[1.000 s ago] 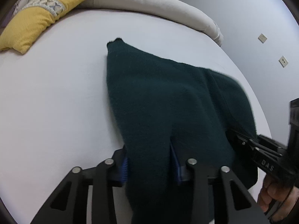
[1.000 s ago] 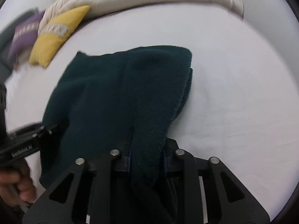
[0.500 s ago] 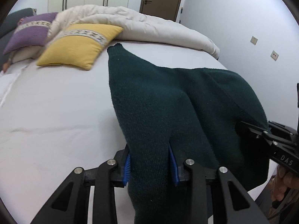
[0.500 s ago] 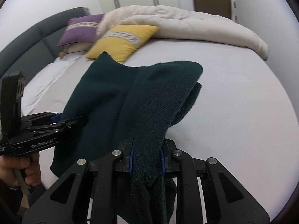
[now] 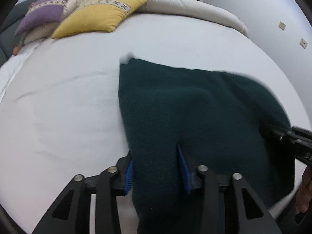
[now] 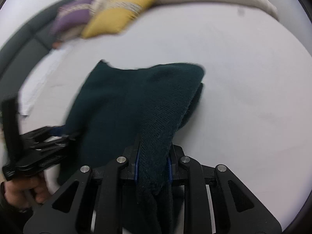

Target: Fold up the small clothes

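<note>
Garment (image 5: pixel 185 113) clamped at near edge by left gripper (image 5: pixel 157 167) and right gripper (image 6: pixel 153 161), spread over bed (image 5: pixel 64 105) toward 12 o'clock: laying-out step; next, lower flat, release.

The dark green sweater (image 6: pixel 136 97) is a coarse, matt knit with a fuzzy nap, its ribbed stitches plain where the right gripper (image 6: pixel 153 167) bunches it. Both that and the left gripper (image 5: pixel 156 167) are matt black plastic with shiny metal rivets and ridged blue pads (image 5: pixel 183 165). The white bedsheet (image 5: pixel 58 107) is smooth matt cloth, faintly creased; the yellow pillow (image 5: pixel 97 15) is woven fabric.
</note>
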A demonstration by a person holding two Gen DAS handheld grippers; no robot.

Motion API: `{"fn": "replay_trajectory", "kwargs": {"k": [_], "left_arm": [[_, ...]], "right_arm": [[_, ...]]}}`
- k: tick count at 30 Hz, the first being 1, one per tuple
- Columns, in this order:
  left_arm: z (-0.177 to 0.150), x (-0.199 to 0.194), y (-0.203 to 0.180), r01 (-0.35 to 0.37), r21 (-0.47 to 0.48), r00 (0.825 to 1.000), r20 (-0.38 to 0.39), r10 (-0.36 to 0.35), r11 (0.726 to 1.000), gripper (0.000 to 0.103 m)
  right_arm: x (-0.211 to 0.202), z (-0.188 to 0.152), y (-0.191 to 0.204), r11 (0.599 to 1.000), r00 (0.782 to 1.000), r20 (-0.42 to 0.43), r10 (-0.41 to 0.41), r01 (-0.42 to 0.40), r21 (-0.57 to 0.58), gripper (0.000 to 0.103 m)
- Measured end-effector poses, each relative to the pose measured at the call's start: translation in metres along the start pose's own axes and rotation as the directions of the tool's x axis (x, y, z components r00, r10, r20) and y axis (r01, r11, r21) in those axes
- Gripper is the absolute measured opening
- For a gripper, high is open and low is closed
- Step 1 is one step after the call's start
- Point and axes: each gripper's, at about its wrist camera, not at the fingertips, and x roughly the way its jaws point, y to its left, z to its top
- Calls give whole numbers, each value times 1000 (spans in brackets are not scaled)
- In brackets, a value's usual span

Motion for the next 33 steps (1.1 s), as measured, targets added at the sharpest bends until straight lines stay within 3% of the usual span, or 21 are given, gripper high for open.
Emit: {"fn": "replay_trajectory", "kwargs": {"k": [4, 9, 17, 21, 24, 26, 30, 33], "left_arm": [[-2, 1, -13, -58, 68, 998, 35, 56, 996, 48], [-5, 8, -5, -33, 37, 999, 40, 32, 999, 53], [-7, 7, -1, -30, 30, 998, 47, 28, 999, 61], [-7, 6, 5, 3, -7, 1000, 29, -3, 1000, 63], [-8, 7, 5, 5, -7, 1000, 30, -5, 1000, 64], [-8, 9, 7, 15, -17, 999, 29, -14, 1000, 65], [-7, 13, 13, 39, -41, 999, 20, -39, 998, 69], [-7, 15, 16, 52, -48, 999, 16, -51, 998, 71]], "right_arm": [[21, -18, -25, 994, 996, 26, 85, -86, 64, 24], [26, -21, -37, 984, 988, 52, 145, -149, 100, 29], [32, -5, -40, 979, 986, 64, 152, -160, 130, 35], [6, 2, -46, 978, 998, 58, 30, -41, 203, 54], [-23, 19, -35, 979, 987, 120, -106, 82, 186, 54], [-37, 30, -23, 981, 977, 159, -143, 119, 153, 54], [-41, 48, -2, 992, 980, 192, 54, -74, 99, 54], [-5, 59, 12, 988, 985, 117, 124, -133, 76, 54]]}}
